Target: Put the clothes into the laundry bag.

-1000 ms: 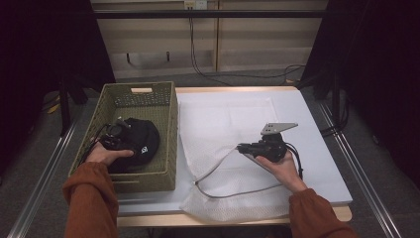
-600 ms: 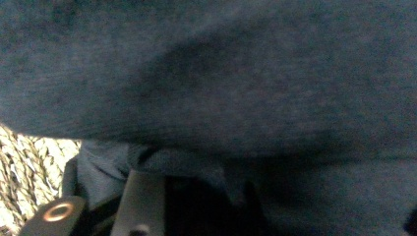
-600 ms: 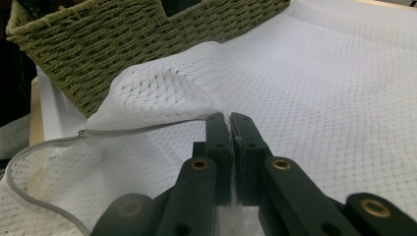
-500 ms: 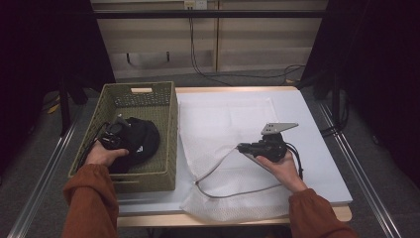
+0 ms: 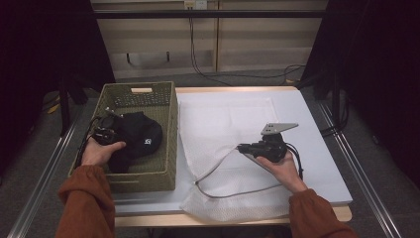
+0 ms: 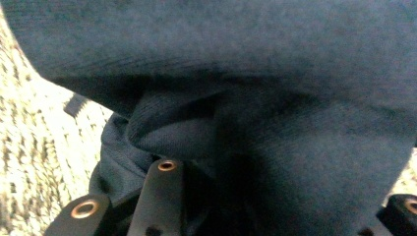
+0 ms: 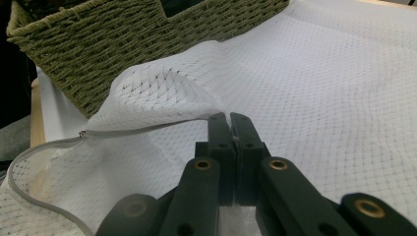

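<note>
A dark blue knit garment [image 5: 141, 136] lies bunched in a green woven basket [image 5: 167, 124] at the table's left. My left gripper [image 5: 110, 130] is down in the basket at the garment's left side. In the left gripper view a thick fold of the garment [image 6: 246, 73] sits between the jaws of my left gripper [image 6: 246, 169]. A white mesh laundry bag [image 5: 223, 124] is spread flat mid-table. My right gripper [image 5: 242, 147] is shut on a raised pinch of the bag's upper layer [image 7: 162, 93], and the jaws of my right gripper [image 7: 230, 117] meet on the mesh.
The bag's grey zipper edge [image 5: 218, 193] curves open toward the table's front edge. The basket wall [image 7: 123, 34] stands just left of the bag. A white tabletop [image 5: 317, 124] shows right of the bag. Cables [image 5: 237, 77] lie on the floor behind the table.
My left gripper and the garment have shifted slightly left inside the basket. The right gripper holds the same spot on the mesh.
</note>
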The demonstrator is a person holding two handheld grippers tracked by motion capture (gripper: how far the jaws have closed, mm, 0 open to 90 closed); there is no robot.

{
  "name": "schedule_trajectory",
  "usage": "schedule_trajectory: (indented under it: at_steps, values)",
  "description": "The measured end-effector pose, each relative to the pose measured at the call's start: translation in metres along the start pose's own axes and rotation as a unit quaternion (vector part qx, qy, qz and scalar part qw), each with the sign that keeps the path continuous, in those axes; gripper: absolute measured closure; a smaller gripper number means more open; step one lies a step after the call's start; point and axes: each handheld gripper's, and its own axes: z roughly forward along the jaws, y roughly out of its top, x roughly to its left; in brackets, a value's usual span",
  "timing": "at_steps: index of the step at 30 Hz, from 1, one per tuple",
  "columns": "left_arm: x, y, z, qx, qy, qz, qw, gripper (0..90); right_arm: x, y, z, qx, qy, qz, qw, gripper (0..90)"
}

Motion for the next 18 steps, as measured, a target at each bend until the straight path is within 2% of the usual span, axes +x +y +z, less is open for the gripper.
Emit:
schedule_trajectory:
  at_steps: [2,3,4,6,7,8,11,13,15,18]
  values:
    - [-0.001,0.001,-0.006,-0.019,0.000,0.000,0.9998,68.7,0.000,0.000,0.000,0.000,0.001,0.001,1.0000,88.8]
    - [-0.001,0.001,-0.010,-0.037,-0.005,-0.005,0.9993,68.8,0.000,0.000,0.000,-0.001,0.001,0.001,1.0000,88.8]
    - [-0.001,0.001,-0.010,-0.037,-0.005,-0.005,0.9993,69.0,0.000,0.000,0.000,-0.001,0.001,0.001,1.0000,88.8]
    - [-0.002,0.001,-0.013,-0.058,-0.004,-0.012,0.9983,69.1,0.000,0.000,0.000,-0.001,0.000,0.000,1.0000,88.8]
    - [-0.002,0.001,-0.015,-0.058,-0.004,-0.003,0.9983,69.3,0.000,0.000,0.000,-0.001,-0.001,0.000,1.0000,88.8]
    - [-0.002,0.001,-0.017,-0.064,-0.005,-0.004,0.9980,69.4,0.000,0.000,0.000,-0.001,0.000,0.001,1.0000,88.8]
    - [-0.004,0.000,-0.021,-0.091,-0.007,-0.018,0.9956,69.7,0.000,0.000,0.000,-0.001,-0.001,0.001,1.0000,88.8]
    - [-0.003,0.000,-0.025,-0.100,-0.011,-0.015,0.9948,69.8,0.000,0.000,-0.001,-0.002,-0.001,0.002,1.0000,88.7]
    - [-0.003,-0.001,-0.030,-0.110,-0.010,0.002,0.9939,69.8,0.000,0.000,-0.001,-0.003,-0.001,0.000,1.0000,88.7]
    - [-0.002,-0.001,-0.039,-0.126,-0.011,0.008,0.9920,69.9,0.000,0.000,-0.002,-0.004,-0.002,-0.001,1.0000,88.8]
